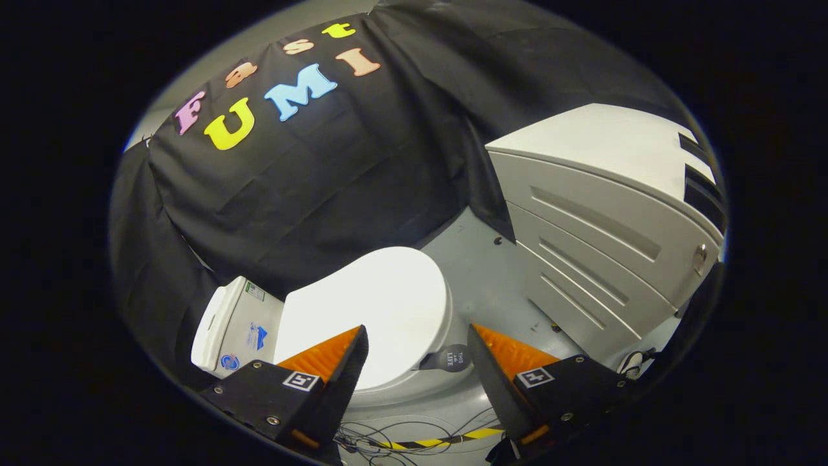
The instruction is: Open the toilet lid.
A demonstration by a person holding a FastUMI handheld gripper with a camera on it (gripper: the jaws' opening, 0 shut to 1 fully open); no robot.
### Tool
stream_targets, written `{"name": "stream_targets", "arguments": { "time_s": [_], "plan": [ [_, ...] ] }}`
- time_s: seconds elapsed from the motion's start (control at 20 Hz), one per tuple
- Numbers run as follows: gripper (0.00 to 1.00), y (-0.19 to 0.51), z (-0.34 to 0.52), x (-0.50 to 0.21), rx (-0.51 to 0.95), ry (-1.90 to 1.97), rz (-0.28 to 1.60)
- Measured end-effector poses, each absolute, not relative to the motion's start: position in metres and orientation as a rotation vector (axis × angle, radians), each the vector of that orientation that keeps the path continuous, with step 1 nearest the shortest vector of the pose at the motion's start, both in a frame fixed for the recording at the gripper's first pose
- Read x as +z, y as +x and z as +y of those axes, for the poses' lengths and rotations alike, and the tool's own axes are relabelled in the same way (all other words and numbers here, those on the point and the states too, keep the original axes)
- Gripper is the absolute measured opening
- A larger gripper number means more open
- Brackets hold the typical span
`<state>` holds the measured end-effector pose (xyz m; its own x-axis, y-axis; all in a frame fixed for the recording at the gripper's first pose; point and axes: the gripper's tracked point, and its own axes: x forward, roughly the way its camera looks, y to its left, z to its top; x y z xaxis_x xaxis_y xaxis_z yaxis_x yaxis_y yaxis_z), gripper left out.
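- The gripper (417,353) hangs above the toilet with its 2 fingers spread wide and nothing between them; neither finger touches anything.
- The toilet lid (378,304) is down flat on the bowl, a white oval just ahead of the fingers and slightly toward 11 o'clock from the gap between them.
- The lid's long axis runs from the tank (229,330) at about 9 o'clock of the lid to its free front edge at about 3 o'clock, so the hinge side lies by the tank.
- A small dark pull tab (453,358) sticks out from the lid's front rim, at roughly 1 o'clock from the midpoint of the fingertips and close to the right finger.
- My judgement: the coming move turns on that tab. The jaws need to shift toward 1 o'clock and drop so the tab sits between them, then swing up toward the tank.
- A grey cabinet (595,239) stands at 2 o'clock, well apart from the lid; loose cables (414,437) lie on the floor beneath the fingers.
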<state>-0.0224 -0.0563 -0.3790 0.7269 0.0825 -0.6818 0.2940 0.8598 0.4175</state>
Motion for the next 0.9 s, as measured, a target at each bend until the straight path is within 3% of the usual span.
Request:
{"name": "stream_targets", "arguments": {
  "time_s": [0.9],
  "plan": [
    [0.95,-0.050,-0.061,-0.496,-0.173,0.669,0.980]
  ]
}}
